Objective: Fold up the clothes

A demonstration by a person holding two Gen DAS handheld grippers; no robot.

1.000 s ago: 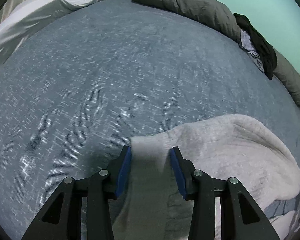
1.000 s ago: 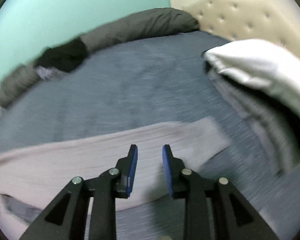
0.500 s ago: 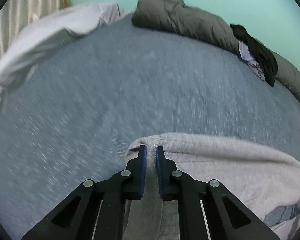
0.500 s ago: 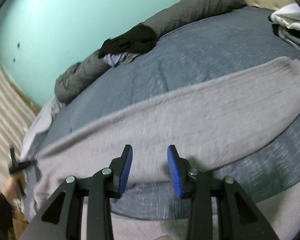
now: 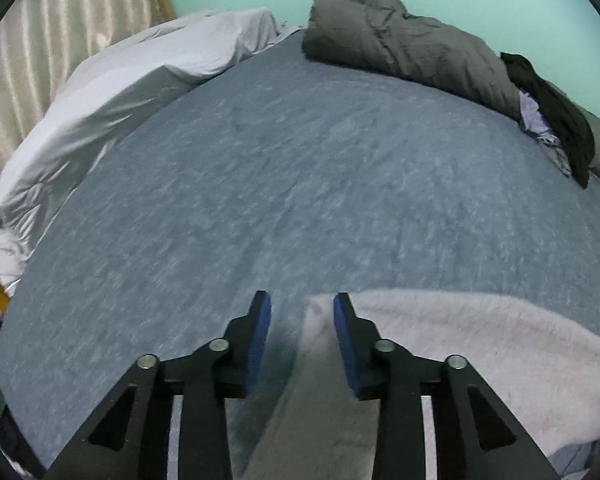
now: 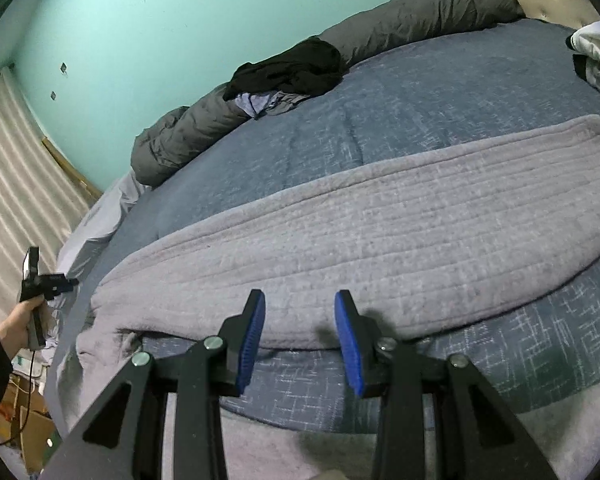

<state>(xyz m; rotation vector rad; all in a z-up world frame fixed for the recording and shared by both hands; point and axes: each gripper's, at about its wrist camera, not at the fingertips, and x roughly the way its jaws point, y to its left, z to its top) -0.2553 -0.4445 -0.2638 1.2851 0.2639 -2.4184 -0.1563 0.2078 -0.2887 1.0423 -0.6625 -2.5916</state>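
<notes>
A pale grey knitted garment [image 6: 380, 236] lies stretched across the blue bedspread [image 6: 440, 92], folded over on itself along its near edge. My right gripper [image 6: 300, 312] hovers open just above that near folded edge, nothing between its blue pads. In the left wrist view the same garment [image 5: 480, 344] fills the lower right, and its left end lies under my left gripper [image 5: 302, 312], which is open and holds nothing. The left gripper also shows far left in the right wrist view [image 6: 46, 284], held by a hand [image 6: 18, 320].
A rolled dark grey duvet [image 5: 412, 52] lines the far side of the bed, with a black garment [image 5: 552, 116] and a lilac cloth on it. A pale sheet bundle [image 5: 112, 108] lies at the left. White folded items [image 6: 596, 52] sit at the right, and cardboard boxes [image 6: 28, 424] on the floor.
The left gripper, shut on the garment's end half a second ago, has opened and let it go. The right gripper stays open and has swung left along the garment's near edge.
</notes>
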